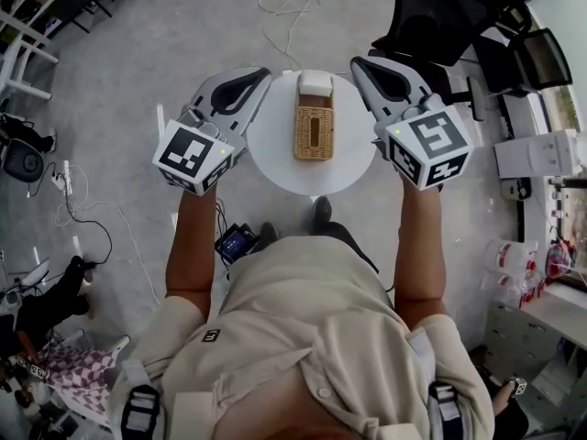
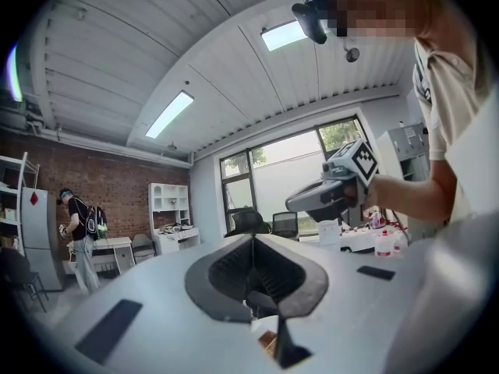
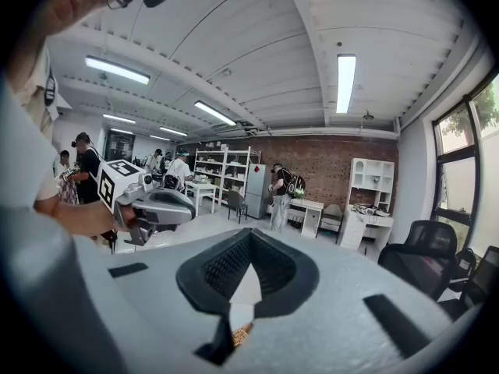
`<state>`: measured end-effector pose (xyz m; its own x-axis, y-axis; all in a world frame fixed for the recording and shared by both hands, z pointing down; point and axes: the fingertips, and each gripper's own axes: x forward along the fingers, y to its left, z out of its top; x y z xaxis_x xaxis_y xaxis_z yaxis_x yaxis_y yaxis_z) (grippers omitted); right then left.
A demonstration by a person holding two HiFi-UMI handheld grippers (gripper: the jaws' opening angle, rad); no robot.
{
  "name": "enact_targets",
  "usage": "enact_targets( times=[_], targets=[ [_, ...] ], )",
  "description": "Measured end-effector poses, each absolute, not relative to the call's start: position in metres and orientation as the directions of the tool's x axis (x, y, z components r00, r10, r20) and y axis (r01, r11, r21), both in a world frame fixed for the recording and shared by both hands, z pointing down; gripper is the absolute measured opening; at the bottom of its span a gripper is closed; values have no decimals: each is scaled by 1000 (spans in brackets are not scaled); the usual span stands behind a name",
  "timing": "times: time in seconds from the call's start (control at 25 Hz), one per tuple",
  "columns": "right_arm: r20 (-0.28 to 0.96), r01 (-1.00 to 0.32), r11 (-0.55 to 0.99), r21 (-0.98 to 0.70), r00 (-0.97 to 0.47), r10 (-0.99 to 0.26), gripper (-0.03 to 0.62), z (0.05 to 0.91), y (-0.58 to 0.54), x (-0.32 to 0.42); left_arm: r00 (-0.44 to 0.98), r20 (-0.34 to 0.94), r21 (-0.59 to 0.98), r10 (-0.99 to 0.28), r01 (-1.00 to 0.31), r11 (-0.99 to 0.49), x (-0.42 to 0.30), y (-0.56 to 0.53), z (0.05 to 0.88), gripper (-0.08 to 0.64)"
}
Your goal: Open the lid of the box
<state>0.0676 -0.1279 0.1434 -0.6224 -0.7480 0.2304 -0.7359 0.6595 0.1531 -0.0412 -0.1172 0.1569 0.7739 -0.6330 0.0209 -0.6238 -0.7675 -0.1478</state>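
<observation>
My left gripper point(image 1: 260, 76) and right gripper point(image 1: 359, 65), both pressed shut and empty, flank the box point(image 1: 314, 128), which I judge unopened.

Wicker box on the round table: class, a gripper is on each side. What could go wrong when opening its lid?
Both the left gripper and right gripper are shut; unless opened first, they may only shove the wicker box.
It stands free on a small round table, so a one-sided push could slide it toward the rim.
The white piece at its far end might get knocked away.
</observation>
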Motion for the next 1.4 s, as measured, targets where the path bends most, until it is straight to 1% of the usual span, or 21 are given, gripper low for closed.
enact_targets(
  times=[0.52, 1.4],
  targets=[
    [273, -739, 667, 91, -626, -731, -8, 180, -152, 74, 772, 91, -96, -629, -622, -777, -33, -140, 200, 11],
    [377, -727, 686, -38, -646, -664, -8, 275, -172, 71, 756, 213, 31, -619, -639, -769, -27, -155, 299, 11]
  ],
)
